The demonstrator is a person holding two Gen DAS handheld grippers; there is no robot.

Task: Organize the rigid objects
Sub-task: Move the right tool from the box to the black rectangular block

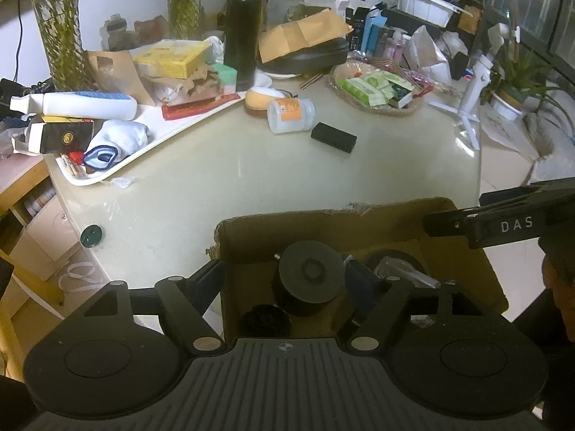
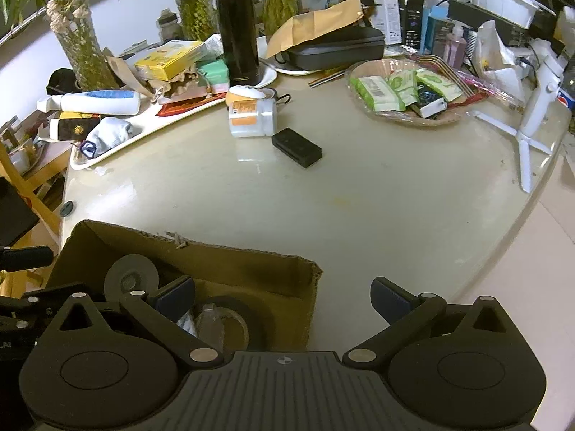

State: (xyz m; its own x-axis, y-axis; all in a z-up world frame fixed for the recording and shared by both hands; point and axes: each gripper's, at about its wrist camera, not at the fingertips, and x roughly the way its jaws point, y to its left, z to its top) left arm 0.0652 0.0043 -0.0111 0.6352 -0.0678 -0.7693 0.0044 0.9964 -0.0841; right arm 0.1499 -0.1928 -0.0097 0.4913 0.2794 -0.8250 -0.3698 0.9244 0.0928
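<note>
Two grippers hover over the cardboard box (image 1: 359, 226). Left gripper (image 1: 287, 280) gapes around a black cylinder (image 1: 309, 274) without pressing it. Right gripper (image 2: 284, 298) stands wide open, empty, straddling the box's wall.

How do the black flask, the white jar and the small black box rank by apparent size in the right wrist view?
1. Black flask, clearly largest.
2. White jar.
3. Small black box, slightly smaller than the jar.
</note>
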